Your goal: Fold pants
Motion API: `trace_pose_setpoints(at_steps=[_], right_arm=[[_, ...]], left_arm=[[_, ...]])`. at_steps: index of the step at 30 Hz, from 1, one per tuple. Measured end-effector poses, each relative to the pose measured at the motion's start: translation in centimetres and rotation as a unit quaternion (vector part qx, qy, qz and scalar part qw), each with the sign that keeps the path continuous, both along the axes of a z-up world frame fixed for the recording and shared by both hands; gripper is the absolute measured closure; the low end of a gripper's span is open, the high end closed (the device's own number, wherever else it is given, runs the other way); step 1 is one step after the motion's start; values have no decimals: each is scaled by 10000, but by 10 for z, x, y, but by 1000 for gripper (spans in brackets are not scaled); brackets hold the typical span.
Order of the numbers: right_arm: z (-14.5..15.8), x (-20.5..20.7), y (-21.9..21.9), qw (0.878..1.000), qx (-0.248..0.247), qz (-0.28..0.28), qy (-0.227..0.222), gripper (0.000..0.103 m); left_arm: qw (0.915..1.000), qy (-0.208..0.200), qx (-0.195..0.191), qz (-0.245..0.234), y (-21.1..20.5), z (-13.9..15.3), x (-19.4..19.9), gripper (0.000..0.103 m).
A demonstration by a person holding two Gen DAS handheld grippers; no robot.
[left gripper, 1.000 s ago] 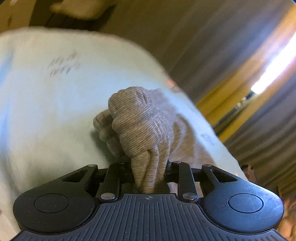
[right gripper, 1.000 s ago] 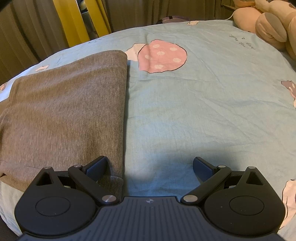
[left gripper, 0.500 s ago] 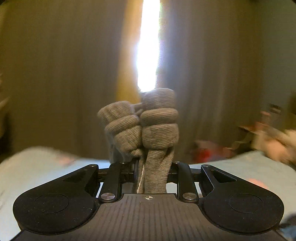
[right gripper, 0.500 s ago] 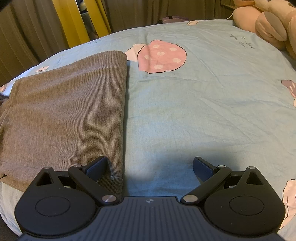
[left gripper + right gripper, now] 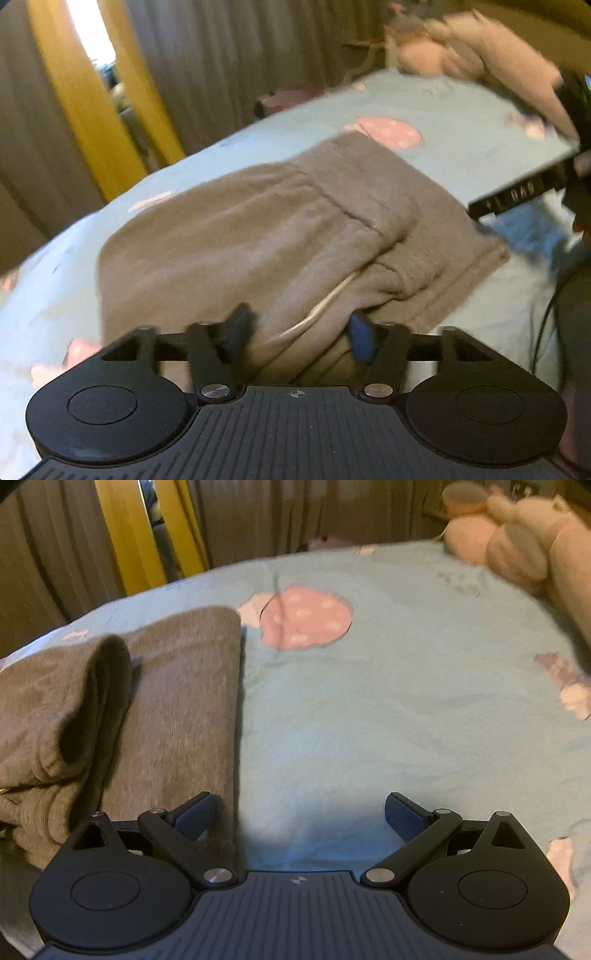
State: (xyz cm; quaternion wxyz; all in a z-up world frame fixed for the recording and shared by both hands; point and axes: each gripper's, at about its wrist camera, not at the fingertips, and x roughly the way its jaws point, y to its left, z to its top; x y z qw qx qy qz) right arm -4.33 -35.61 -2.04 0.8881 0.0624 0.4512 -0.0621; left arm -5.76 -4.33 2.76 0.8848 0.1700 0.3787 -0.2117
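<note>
The brown-grey pants lie folded on the light blue bed. My left gripper sits at their near edge, its jaws partly apart with the waistband and white drawstring lying loose between them. In the right wrist view the pants lie at the left, with a folded-over layer on top. My right gripper is open and empty over the sheet; its left finger sits over the pants' right edge.
The bed sheet has a pink mushroom print. A plush toy lies at the far right. Brown and yellow curtains hang behind the bed. The right gripper's body shows in the left view.
My left gripper swung the bunched waistband up and over onto the folded pants, and its jaws opened from a tight grip. The right gripper stayed open and rose slightly.
</note>
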Motion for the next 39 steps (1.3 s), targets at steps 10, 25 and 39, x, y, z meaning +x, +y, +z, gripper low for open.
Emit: trace_pose_setpoints(at_steps=[10,25,39], right_arm=[[25,-6,20,9775,1915,177,-866,4],[-26,55,31,9085,4174,146,115,21],[-26,74,59,9115,4104,262,-1,55]], left_arm=[[9464,300,-823,3110,135,38,29,16],[9176,997,-1661,3472,164,5,44,17],[9064,1227,-1833,3602,169,-1,47,19]])
